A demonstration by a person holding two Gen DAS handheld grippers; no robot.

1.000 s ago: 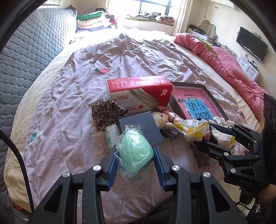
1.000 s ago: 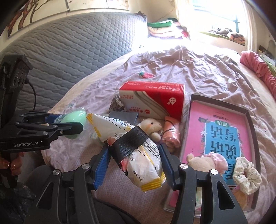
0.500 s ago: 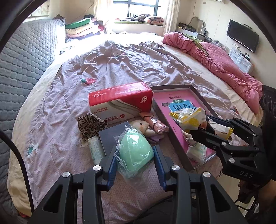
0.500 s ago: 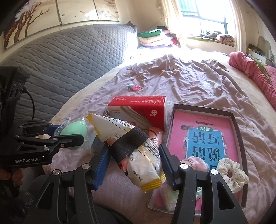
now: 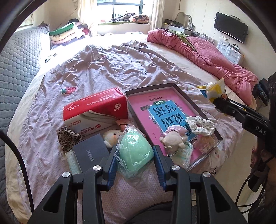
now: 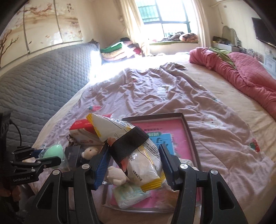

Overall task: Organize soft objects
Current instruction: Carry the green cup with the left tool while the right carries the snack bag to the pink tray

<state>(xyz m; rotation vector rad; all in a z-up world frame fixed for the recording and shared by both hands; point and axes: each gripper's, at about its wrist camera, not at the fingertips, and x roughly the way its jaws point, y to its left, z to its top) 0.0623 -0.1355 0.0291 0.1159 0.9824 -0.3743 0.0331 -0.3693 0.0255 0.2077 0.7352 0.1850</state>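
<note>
Left wrist view looks steeply down along its fingers, close over the box [image 5: 174,118] near the bed's [image 5: 120,62] edge, facing the window [image 5: 127,8]. Right wrist view looks shallower from the right, sharing box [image 6: 188,131], bed [image 6: 172,89] and window [image 6: 165,19].

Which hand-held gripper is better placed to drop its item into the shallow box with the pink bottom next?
Probably the right. The right hand-held gripper holds the white-and-yellow plastic packet directly above the box, while the left hand-held gripper holds the mint-green bagged sponge beside the box, over the bedspread.
</note>
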